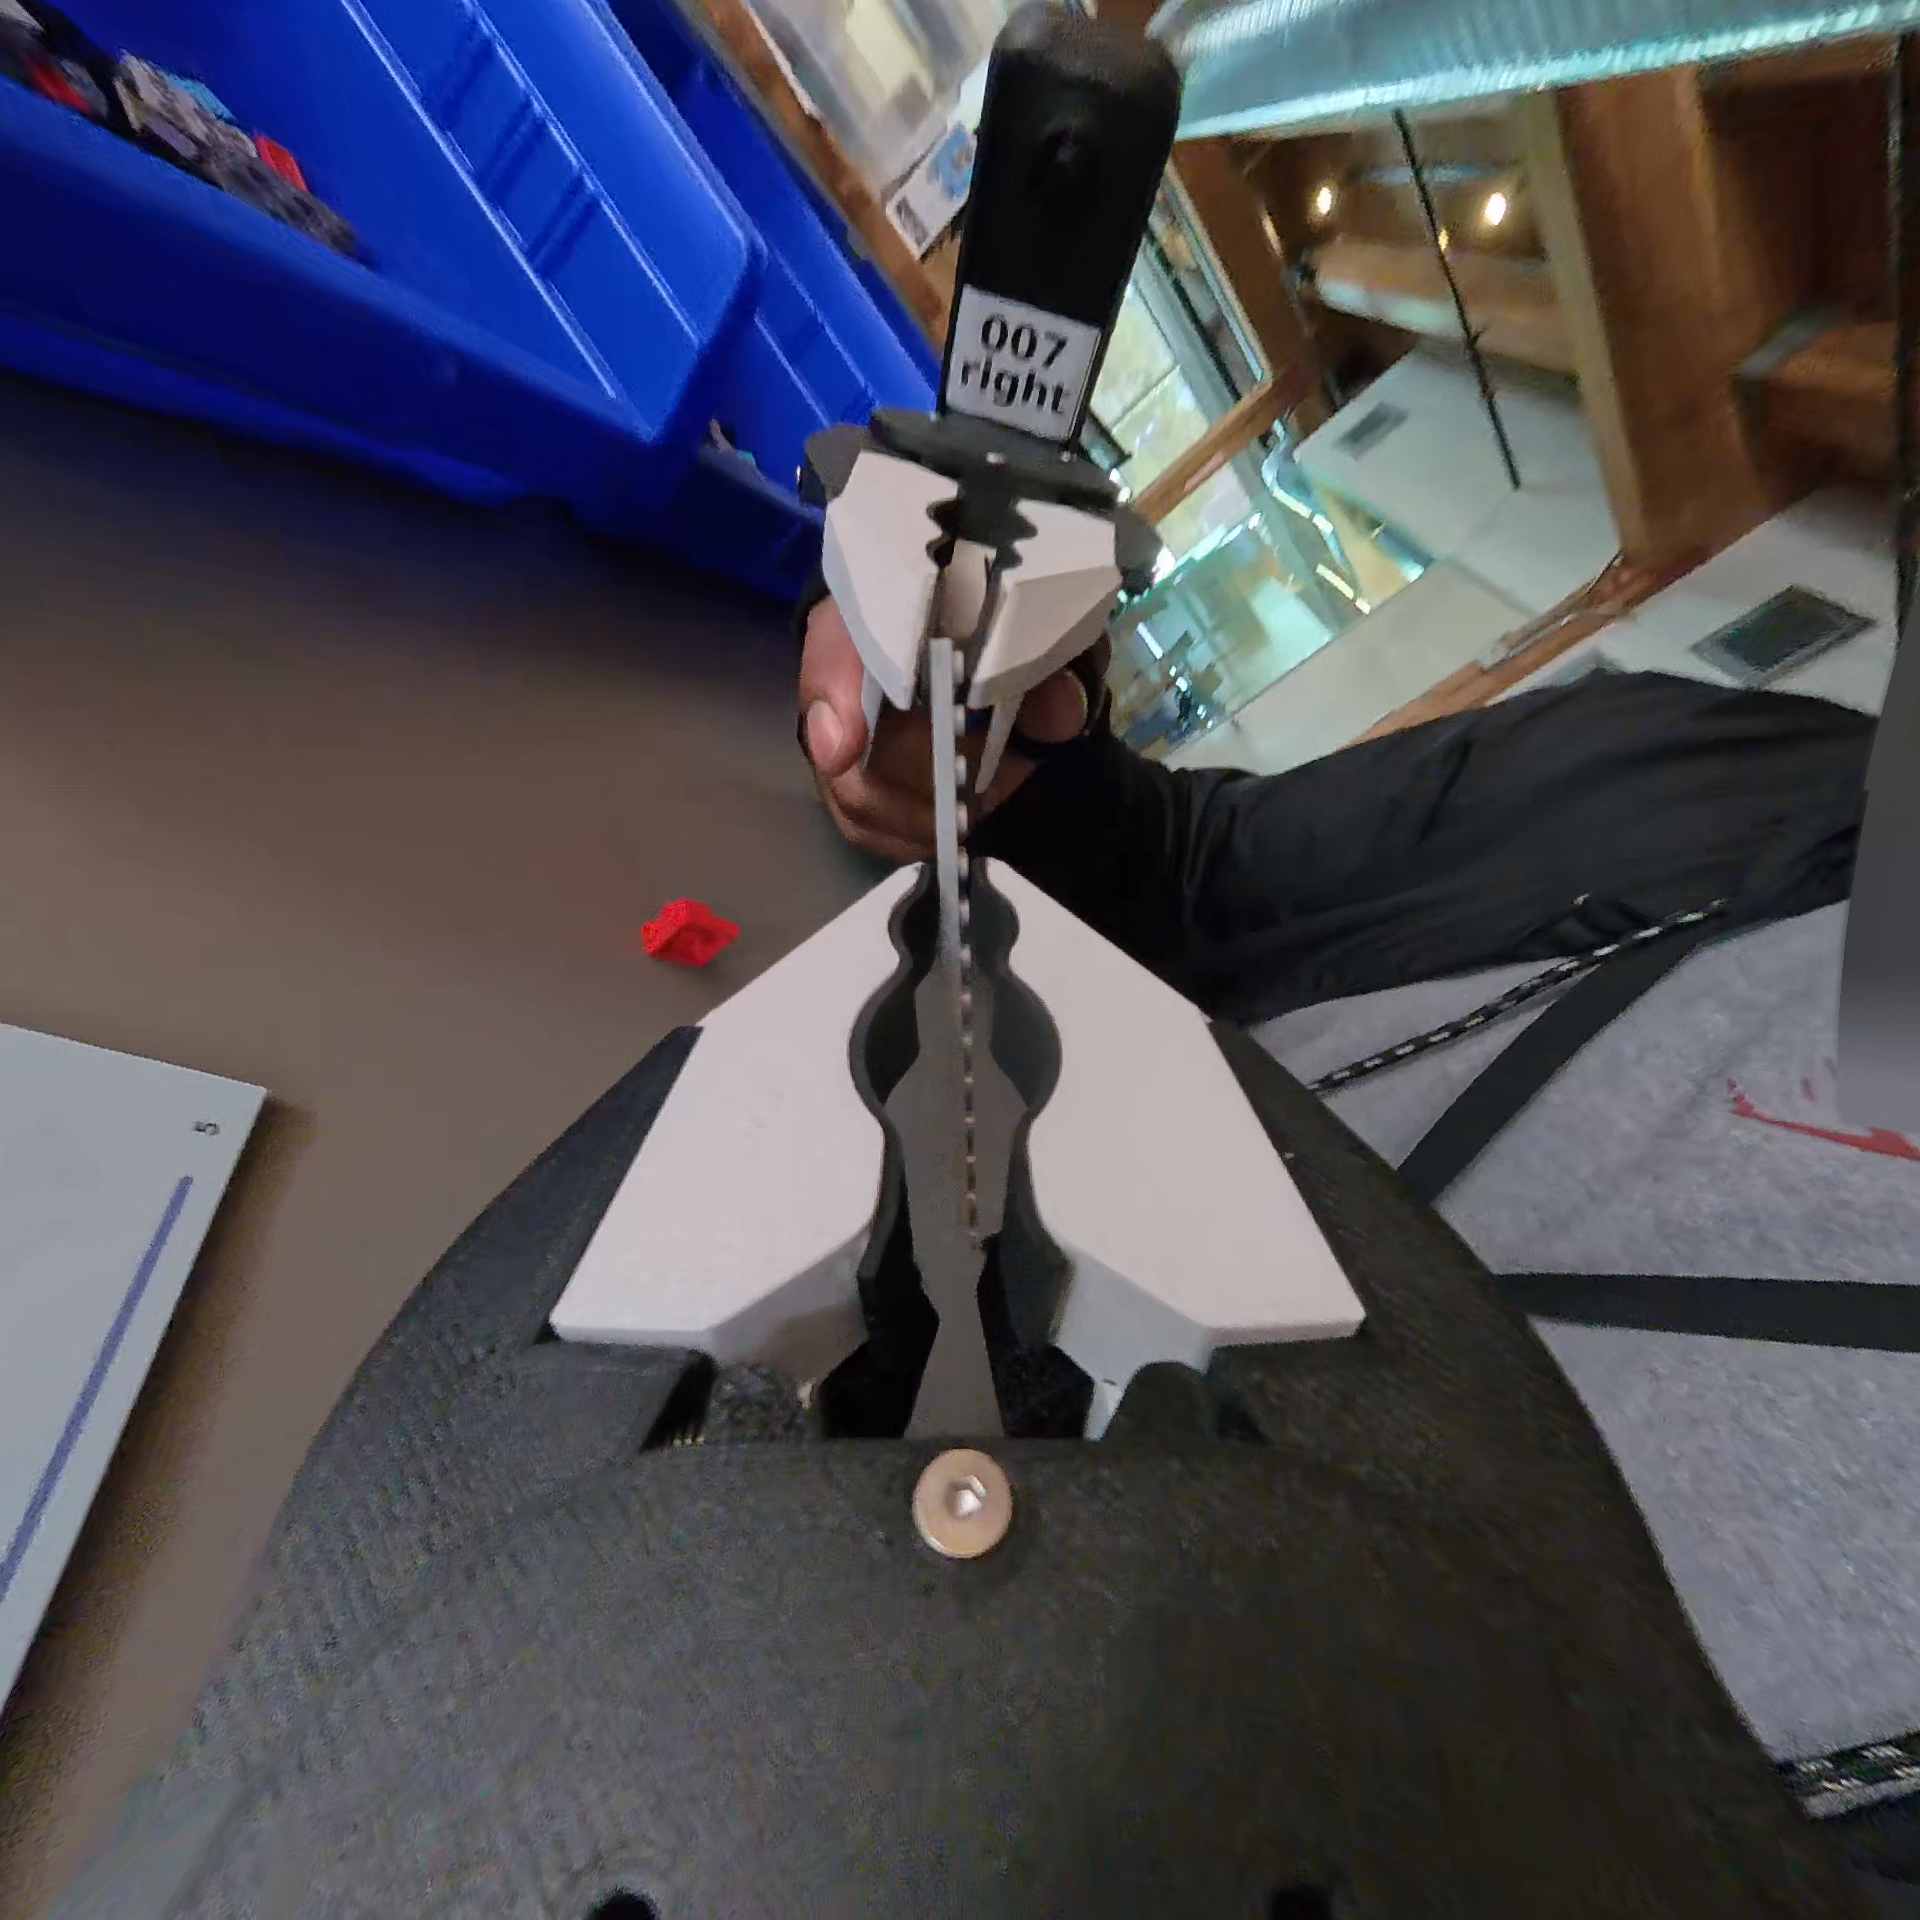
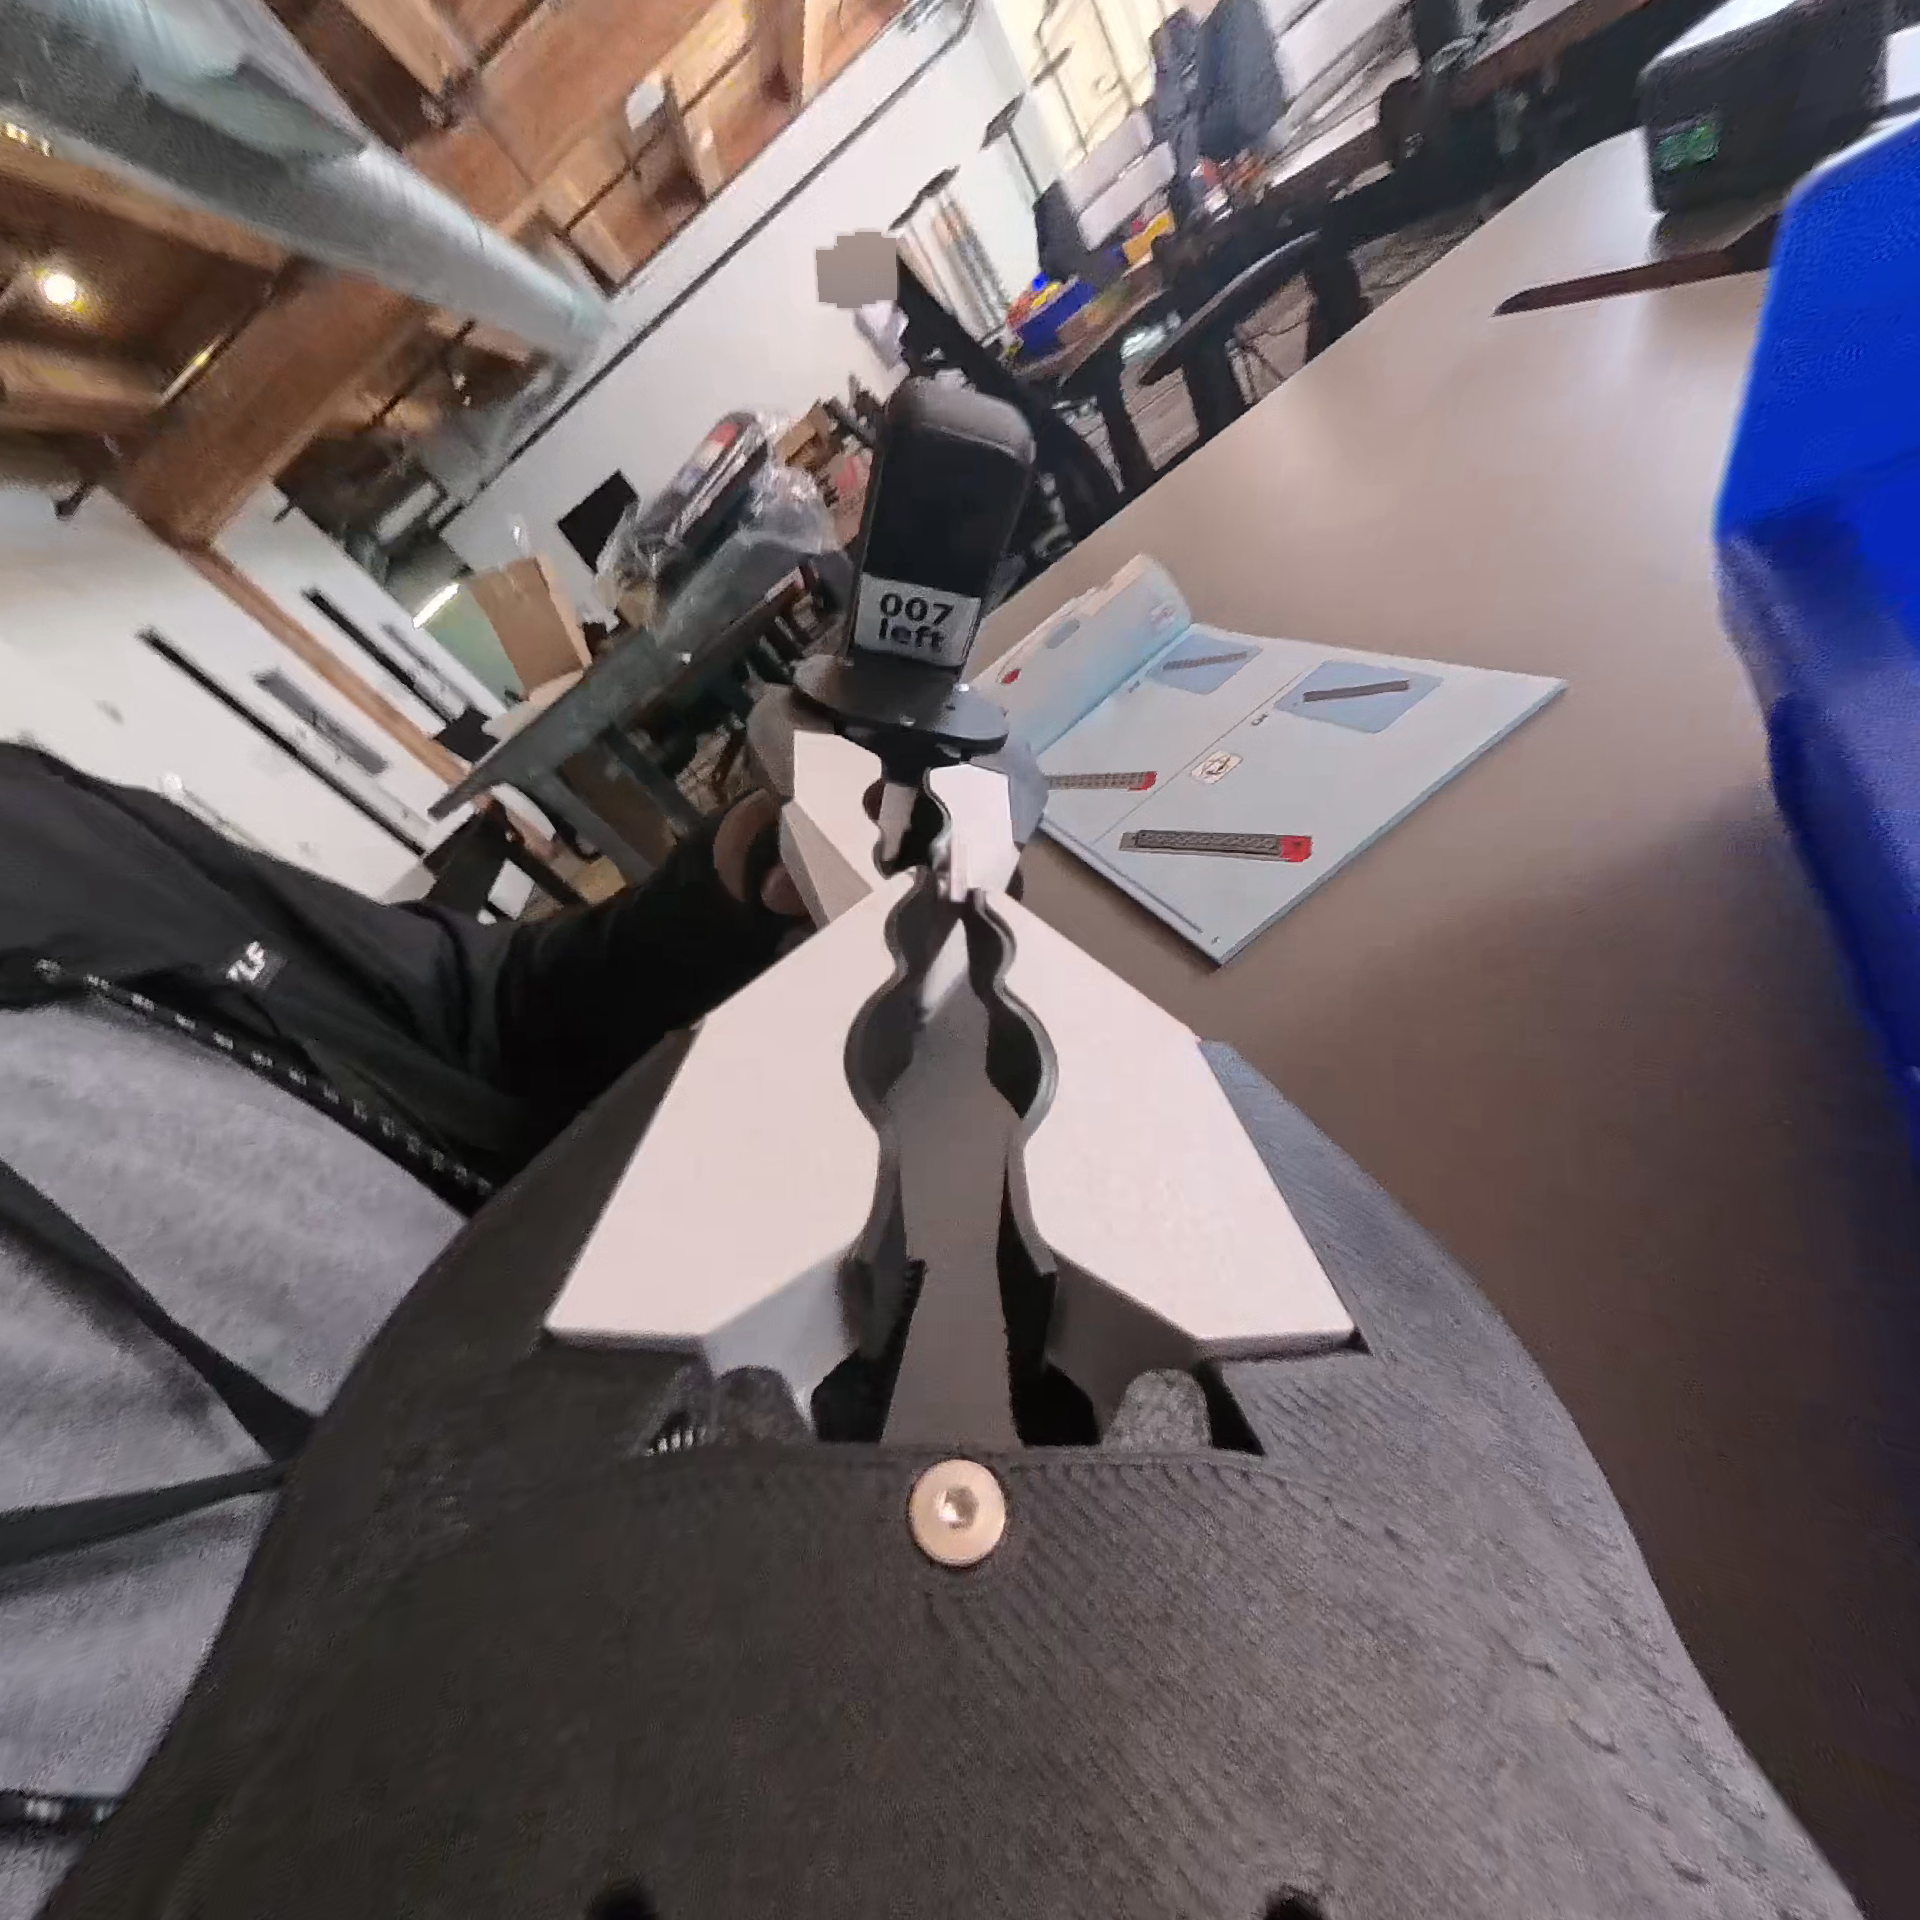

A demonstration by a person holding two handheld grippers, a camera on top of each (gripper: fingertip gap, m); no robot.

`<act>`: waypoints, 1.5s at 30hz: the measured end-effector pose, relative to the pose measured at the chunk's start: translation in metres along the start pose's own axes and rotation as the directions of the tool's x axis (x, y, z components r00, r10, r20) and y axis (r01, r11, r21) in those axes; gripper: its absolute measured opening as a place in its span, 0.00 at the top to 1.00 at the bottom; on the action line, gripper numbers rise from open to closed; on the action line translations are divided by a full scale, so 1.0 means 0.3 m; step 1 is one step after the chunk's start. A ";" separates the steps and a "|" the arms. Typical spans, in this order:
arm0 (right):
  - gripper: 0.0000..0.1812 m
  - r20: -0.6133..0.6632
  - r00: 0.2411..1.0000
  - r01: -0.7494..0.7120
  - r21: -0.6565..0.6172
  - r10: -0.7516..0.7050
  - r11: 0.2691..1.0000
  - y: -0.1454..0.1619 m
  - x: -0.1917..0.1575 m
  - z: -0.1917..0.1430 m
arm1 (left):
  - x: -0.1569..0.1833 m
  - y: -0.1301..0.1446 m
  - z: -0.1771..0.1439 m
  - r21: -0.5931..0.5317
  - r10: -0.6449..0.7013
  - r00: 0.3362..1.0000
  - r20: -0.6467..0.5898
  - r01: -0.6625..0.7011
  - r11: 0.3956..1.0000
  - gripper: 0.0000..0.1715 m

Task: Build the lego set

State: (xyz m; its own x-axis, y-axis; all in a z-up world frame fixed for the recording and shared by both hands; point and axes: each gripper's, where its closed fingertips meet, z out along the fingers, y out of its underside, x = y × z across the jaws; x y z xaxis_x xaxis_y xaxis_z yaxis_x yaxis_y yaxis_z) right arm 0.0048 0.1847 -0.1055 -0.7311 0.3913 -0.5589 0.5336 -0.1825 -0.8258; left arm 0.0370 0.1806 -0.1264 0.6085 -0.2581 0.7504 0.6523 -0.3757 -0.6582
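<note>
Two grippers face each other above the brown table (image 1: 312, 727), both clenched on one long grey lego plate (image 1: 951, 935) seen edge-on, its studs showing only as a thin toothed line. The left gripper (image 1: 954, 914) grasps its near end; the right gripper (image 1: 951, 665) pinches the far end, where the fingers hide the plate's tip. In the right wrist view the plate (image 2: 951, 997) is mostly hidden between that gripper's own fingers. One small red brick (image 1: 688, 933) lies loose on the table, left of the plate. Blue bins (image 1: 416, 260) stand far left, their contents blurred. An open instruction booklet (image 2: 1299, 748) lies beyond the left gripper (image 2: 940, 862).
</note>
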 end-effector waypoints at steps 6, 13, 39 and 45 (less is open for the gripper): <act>0.91 -0.074 0.996 0.038 -0.052 -0.042 0.998 0.018 0.043 -0.030 | -0.028 -0.016 -0.016 0.019 0.042 0.997 0.066 -0.044 0.999 0.97; 0.83 -0.161 0.917 0.272 -0.414 -0.364 0.869 0.163 0.127 -0.089 | -0.070 -0.049 -0.062 0.073 0.034 0.987 0.155 -0.046 0.996 0.97; 0.97 -0.162 0.842 0.353 -0.556 -0.514 0.753 0.239 0.158 0.013 | -0.099 -0.022 -0.065 0.026 0.024 0.974 0.224 -0.031 0.999 0.97; 0.95 -0.160 0.850 0.356 -0.528 -0.502 0.771 0.226 0.151 0.003 | -0.104 -0.025 -0.069 0.036 0.006 0.976 0.217 -0.014 0.999 0.97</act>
State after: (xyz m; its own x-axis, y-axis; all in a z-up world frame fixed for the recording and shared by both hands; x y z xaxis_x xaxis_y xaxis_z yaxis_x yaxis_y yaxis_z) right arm 0.0075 0.1893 -0.1868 -0.8214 0.5684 -0.0484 0.3754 0.4748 -0.7960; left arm 0.0037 0.1731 -0.1435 0.6956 -0.0613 0.7158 0.6598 -0.3396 -0.6703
